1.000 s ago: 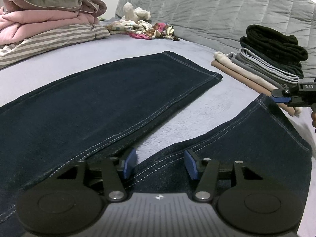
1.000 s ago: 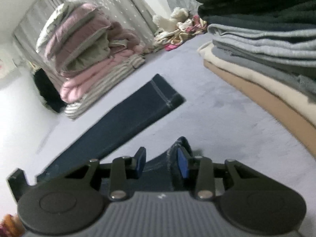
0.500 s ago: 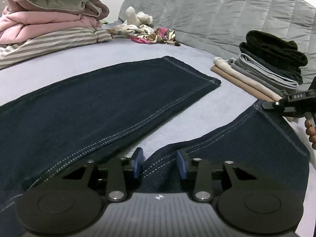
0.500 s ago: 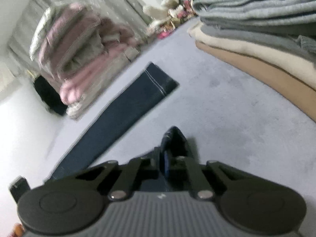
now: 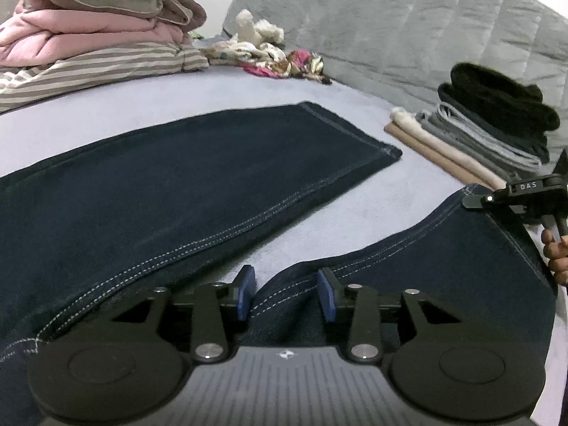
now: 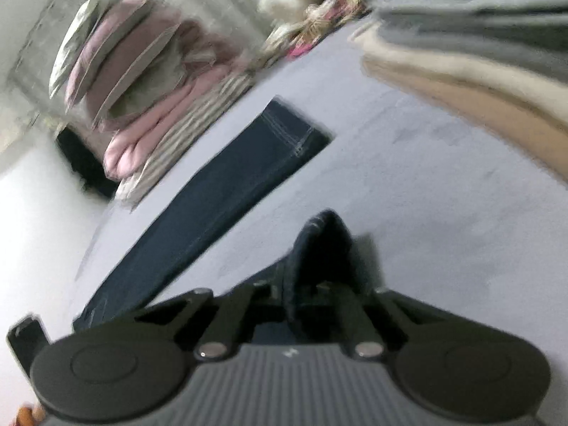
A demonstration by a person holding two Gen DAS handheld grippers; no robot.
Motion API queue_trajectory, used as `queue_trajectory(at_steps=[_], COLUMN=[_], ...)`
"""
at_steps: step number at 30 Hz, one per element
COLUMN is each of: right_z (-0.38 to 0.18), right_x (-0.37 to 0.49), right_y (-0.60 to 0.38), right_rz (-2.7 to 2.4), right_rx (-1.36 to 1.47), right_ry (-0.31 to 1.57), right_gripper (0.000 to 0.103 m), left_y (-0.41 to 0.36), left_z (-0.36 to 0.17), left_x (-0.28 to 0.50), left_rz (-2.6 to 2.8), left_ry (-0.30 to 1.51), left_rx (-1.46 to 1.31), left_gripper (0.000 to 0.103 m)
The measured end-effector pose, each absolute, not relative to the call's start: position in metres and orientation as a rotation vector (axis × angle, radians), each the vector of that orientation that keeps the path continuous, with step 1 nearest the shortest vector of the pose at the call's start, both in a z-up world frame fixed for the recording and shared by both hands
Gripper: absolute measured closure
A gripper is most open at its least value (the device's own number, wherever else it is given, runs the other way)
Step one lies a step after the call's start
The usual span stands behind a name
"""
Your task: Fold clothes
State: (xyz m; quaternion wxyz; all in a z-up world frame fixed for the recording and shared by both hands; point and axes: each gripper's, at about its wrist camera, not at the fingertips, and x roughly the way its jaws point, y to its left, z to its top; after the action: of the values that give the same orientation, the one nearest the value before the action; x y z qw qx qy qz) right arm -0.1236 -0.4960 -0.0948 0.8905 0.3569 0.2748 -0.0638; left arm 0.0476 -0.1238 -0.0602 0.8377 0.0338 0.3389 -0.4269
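Dark blue jeans lie spread on the pale lilac bed, legs apart. The near leg runs from my left gripper to the right edge of the view. My left gripper sits low on that leg's inner seam with a raised ridge of denim between its blue pads; its jaws are opening slightly. In the left wrist view my right gripper is at the leg's hem corner. My right gripper is shut on the hem, and a fold of denim stands up over its fingers. The far leg lies flat.
A stack of folded clothes in black, grey, cream and tan sits at the right, close to the hem. Piled pink and striped bedding is at the back left, with small crumpled garments by the grey quilted headboard. Fingers hold the right tool.
My left jaws have narrowed around the near leg's inner seam, puckering the denim. My right gripper has closed on the hem and the hem's fold now stands up between its fingers.
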Motion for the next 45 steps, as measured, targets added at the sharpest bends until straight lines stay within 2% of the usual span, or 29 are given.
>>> queue_trajectory(at_steps=[2,7,13,14,16,17,18,24,31,36,41,43,45], right_z=[-0.087,-0.092,-0.096,-0.093,-0.083,-0.077,-0.07,-0.054,-0.062,-0.065,-0.08,-0.092,-0.099], right_x=[-0.124,-0.106,-0.1,-0.102,-0.109,-0.113,-0.118,-0.117,-0.071,-0.043,-0.016,-0.005,0.002], right_y=[-0.491,-0.481,-0.475,-0.473,-0.464,-0.458,-0.451,-0.4,-0.301,-0.229,-0.171,-0.161,-0.167], right_rz=[-0.159,-0.24,-0.249,-0.247,-0.279,-0.304,-0.33,-0.369,-0.201,-0.025,0.092,0.09,0.083], right_rx=[0.709,0.613,0.545,0.528,0.456,0.407,0.354,0.146,-0.003,-0.048,-0.146,-0.18,-0.162], right_ry=[0.549,0.607,0.653,0.655,0.652,0.647,0.629,0.568,0.588,0.597,0.629,0.658,0.673], right_gripper=[0.1,0.1,0.1,0.096,0.07,0.04,0.025,0.025,0.026,0.034,0.037,0.036,0.026], left_y=[-0.124,-0.127,-0.129,-0.126,-0.118,-0.111,-0.103,-0.061,-0.054,-0.034,-0.015,-0.01,-0.007], left_z=[-0.061,-0.074,-0.071,-0.069,-0.063,-0.061,-0.058,-0.059,-0.055,-0.054,-0.071,-0.076,-0.078], left_x=[0.044,0.043,0.042,0.039,0.031,0.026,0.021,0.009,0.002,0.002,0.011,0.014,0.014], left_rz=[-0.891,-0.853,-0.832,-0.818,-0.793,-0.784,-0.776,-0.713,-0.669,-0.633,-0.595,-0.601,-0.607], left_ry=[0.694,0.678,0.669,0.664,0.655,0.646,0.639,0.635,0.598,0.585,0.607,0.608,0.608], left_rx=[0.068,0.091,0.104,0.104,0.099,0.093,0.085,0.076,0.152,0.145,0.143,0.122,0.105], left_gripper=[0.066,0.056,0.054,0.054,0.054,0.054,0.053,0.053,0.053,0.052,0.052,0.051,0.051])
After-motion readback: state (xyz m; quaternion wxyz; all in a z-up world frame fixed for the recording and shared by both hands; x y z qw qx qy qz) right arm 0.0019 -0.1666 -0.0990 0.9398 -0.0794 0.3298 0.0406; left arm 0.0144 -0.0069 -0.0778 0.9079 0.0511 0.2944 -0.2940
